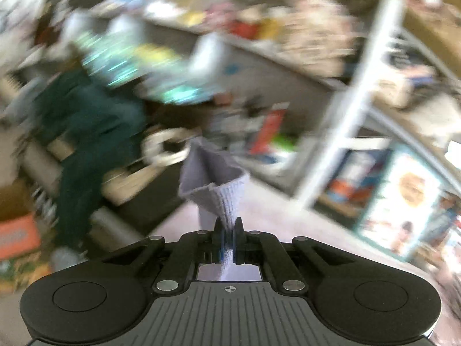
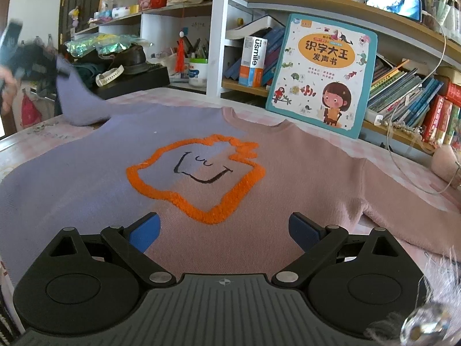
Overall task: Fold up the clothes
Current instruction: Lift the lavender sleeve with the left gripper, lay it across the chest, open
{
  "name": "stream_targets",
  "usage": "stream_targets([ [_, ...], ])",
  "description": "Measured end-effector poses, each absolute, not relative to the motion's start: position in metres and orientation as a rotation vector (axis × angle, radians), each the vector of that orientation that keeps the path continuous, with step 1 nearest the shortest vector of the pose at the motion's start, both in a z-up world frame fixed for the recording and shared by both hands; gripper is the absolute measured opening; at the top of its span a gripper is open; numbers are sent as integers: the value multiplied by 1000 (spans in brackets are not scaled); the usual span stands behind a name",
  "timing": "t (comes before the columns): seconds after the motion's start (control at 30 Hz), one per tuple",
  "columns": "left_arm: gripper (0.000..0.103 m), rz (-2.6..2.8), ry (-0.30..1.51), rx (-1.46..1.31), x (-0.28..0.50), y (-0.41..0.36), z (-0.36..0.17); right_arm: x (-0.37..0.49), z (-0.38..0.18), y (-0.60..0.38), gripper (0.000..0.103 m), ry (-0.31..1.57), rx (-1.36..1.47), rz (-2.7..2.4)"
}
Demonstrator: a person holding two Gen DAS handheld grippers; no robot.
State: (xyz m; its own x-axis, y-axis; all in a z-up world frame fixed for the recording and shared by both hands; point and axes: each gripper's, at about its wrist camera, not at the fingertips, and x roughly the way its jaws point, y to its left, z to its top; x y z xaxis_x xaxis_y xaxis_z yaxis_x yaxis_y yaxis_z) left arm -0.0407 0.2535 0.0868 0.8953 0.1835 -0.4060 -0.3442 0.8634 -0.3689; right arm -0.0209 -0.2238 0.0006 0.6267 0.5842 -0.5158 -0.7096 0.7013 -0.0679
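A sweater (image 2: 201, 178), lilac on its left half and pink on its right, lies flat on the table with an orange outlined face on its chest. My right gripper (image 2: 224, 230) is open and empty, low over the sweater's lower middle. My left gripper (image 1: 227, 230) is shut on the ribbed cuff of the lilac sleeve (image 1: 213, 178) and holds it in the air. In the right wrist view the left gripper (image 2: 28, 60) shows blurred at the far left, with the lilac sleeve (image 2: 77, 98) lifted from the shoulder. The pink sleeve (image 2: 403, 190) lies stretched to the right.
A children's picture book (image 2: 322, 75) leans against the white bookshelf (image 2: 219, 34) behind the collar. A black tray with a hat and a watch (image 2: 126, 69) stands at the back left. A pink round object (image 2: 446, 161) sits at the right edge. The left wrist view is heavily motion-blurred.
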Motion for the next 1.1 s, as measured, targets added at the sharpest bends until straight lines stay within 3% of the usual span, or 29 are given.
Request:
stream_targets([
  [0.2,3,55,317,-363,1,178,128,-23,1,-224,98,473,-279,754],
  [0.4,3,-114,326,-336,50,109,135,-22,2,-227,99,477,-262,762],
  [0.67,3,-274,387,-296,99,23,123,-19,2,-227,99,492,-252,770],
  [0.93,5,-299,558,-252,136,-30,74,-16,1,-228,99,515,-228,783],
  [1.0,12,-285,593,-248,143,-38,65,-14,1,-228,99,523,-221,787],
  [1.07,29,-283,590,-238,142,-43,64,-13,1,-228,99,529,-215,788],
  [1.1,42,-294,579,-236,140,-45,67,-12,1,-228,99,532,-212,788],
])
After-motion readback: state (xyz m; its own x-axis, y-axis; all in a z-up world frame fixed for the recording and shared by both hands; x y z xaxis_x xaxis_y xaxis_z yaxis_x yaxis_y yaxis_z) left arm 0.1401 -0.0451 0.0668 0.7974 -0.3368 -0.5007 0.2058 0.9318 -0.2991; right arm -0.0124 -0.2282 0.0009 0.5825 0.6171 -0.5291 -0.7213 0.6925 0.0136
